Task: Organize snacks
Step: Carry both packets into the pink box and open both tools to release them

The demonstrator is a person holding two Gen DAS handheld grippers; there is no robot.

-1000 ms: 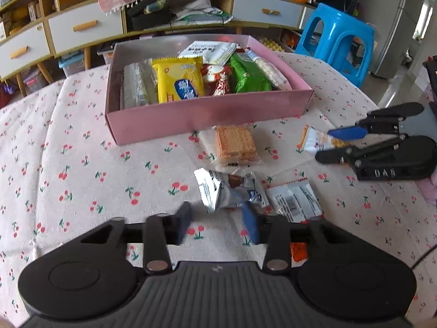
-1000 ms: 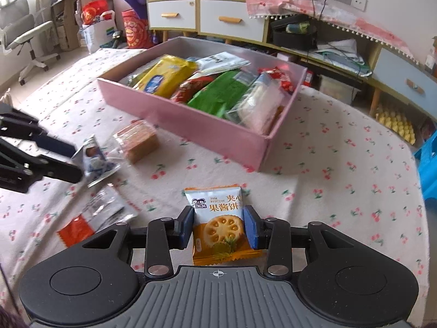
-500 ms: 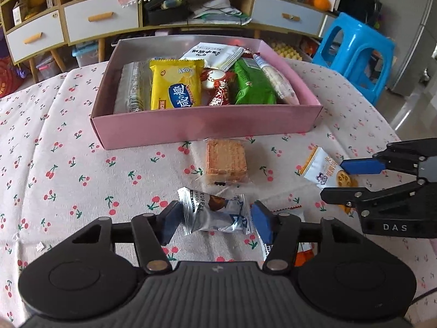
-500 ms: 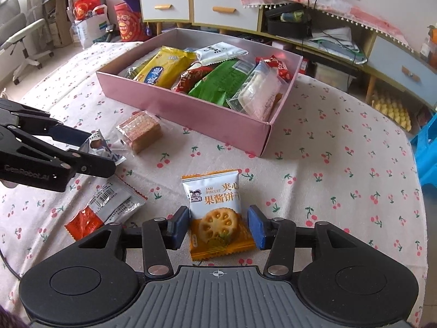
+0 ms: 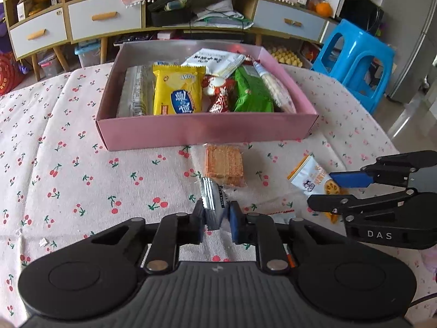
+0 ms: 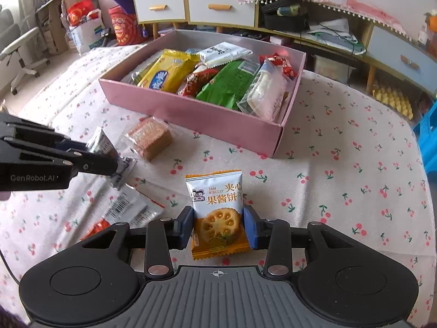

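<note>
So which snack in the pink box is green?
The green packet, lying between the red wrapper and the clear pack by the right wall. The others are yellow, white, red or clear.

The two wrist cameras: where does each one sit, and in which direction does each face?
Left wrist: sits on the left gripper, faces the pink box; jaws shut on the silver packet; right gripper at right.
Right wrist: sits on the right gripper, faces the box's corner; jaws flank the jam biscuit packet; left gripper at left.
Shared: box, wafer pack, both packets.
</note>
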